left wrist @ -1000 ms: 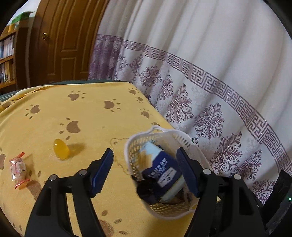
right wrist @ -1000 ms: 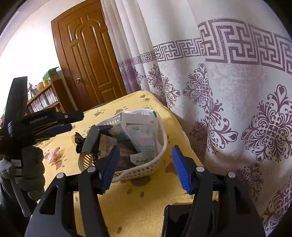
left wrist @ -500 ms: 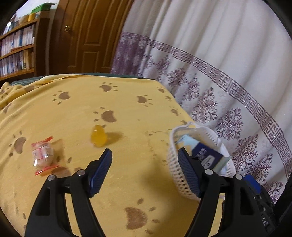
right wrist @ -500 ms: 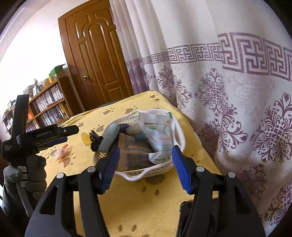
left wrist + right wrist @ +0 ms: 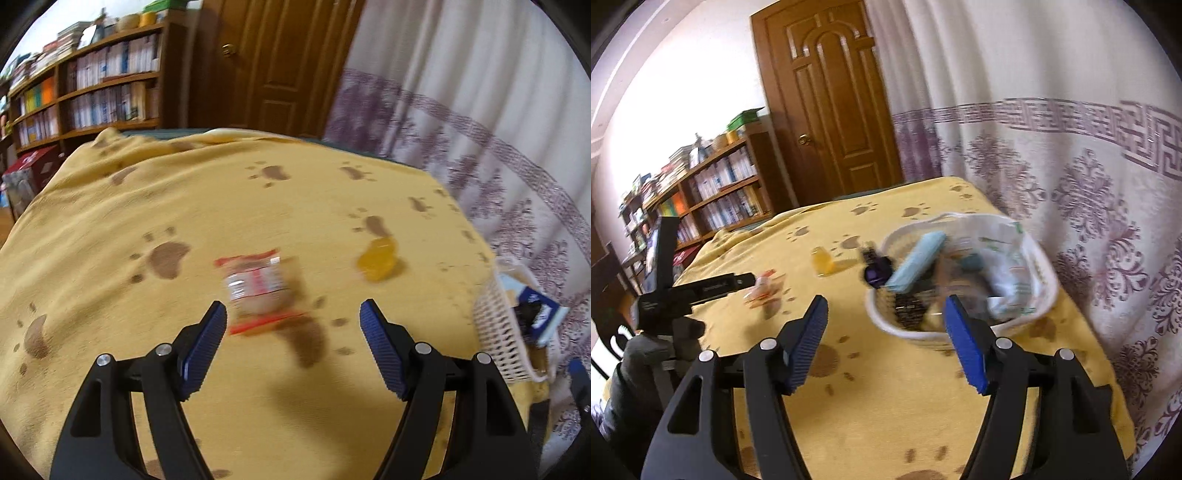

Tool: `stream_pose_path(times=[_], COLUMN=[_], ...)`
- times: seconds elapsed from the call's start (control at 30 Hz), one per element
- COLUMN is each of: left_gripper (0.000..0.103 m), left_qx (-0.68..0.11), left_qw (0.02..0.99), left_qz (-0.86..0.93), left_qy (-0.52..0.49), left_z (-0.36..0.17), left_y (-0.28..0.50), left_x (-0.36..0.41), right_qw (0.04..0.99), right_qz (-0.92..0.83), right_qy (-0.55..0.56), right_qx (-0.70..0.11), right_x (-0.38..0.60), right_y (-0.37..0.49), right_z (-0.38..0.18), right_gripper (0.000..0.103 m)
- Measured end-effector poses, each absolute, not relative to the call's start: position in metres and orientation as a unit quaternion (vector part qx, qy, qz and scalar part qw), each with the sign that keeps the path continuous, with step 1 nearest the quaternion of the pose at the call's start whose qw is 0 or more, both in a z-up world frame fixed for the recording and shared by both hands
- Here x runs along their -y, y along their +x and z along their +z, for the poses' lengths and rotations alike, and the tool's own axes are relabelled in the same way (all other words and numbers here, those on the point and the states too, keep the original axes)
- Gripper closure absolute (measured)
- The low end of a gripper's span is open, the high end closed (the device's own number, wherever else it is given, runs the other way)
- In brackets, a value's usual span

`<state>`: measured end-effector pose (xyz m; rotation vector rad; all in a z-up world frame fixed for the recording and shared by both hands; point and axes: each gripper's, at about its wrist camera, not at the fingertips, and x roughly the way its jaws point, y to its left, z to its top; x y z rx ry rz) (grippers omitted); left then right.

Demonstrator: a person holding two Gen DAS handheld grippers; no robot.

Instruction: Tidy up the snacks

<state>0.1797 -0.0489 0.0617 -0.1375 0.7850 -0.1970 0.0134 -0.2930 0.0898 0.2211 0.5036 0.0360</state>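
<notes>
The left tongs (image 5: 291,314) gape empty over a red-ended wrapped snack (image 5: 258,291) lying lengthwise away from them; the right tongs (image 5: 884,308), opening, hold nothing near the basket (image 5: 964,332).

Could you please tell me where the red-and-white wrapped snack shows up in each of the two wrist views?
Left wrist: the red-and-white wrapped snack lies mid-frame on the yellow cloth, just beyond the open left claw.
Right wrist: the same snack sits left of centre, by the tip of the other claw.
Shared landmark: the yellow jelly piece, between the snack and the white basket.
</notes>
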Motion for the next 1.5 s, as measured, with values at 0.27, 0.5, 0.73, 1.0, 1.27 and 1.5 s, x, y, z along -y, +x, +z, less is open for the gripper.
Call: stream_pose_path(times=[0.27, 0.5, 0.73, 1.0, 1.27, 1.5], left_gripper=[0.029, 0.03, 0.052, 0.063, 0.058, 0.04], left_qx=[-0.397, -0.415, -0.419, -0.405, -0.402, -0.405], left_qw=[0.912, 0.905, 0.902, 0.904, 0.904, 0.905], left_qz=[-0.079, -0.072, -0.083, -0.105, -0.099, -0.089], left_qy=[-0.066, -0.064, -0.066, -0.091, -0.103, -0.095], left_z=[0.046, 0.035, 0.025, 0.025, 0.026, 0.023], left_y=[0.192, 0.217, 0.228, 0.221, 0.218, 0.222], left_x=[0.035, 0.04, 0.041, 0.032, 0.026, 0.031], right_qw=[0.957, 0.95, 0.943, 0.937, 0.935, 0.931], right_qz=[0.062, 0.086, 0.088, 0.085, 0.087, 0.096], right_qy=[0.072, 0.04, 0.035, 0.034, 0.026, 0.024], right_qx=[-0.274, -0.299, -0.32, -0.338, -0.342, -0.352], right_x=[0.244, 0.212, 0.202, 0.194, 0.182, 0.175], right_y=[0.022, 0.029, 0.04, 0.058, 0.072, 0.075], right_z=[0.082, 0.067, 0.058, 0.054, 0.054, 0.045], right_gripper=[0.036, 0.036, 0.036, 0.036, 0.036, 0.036])
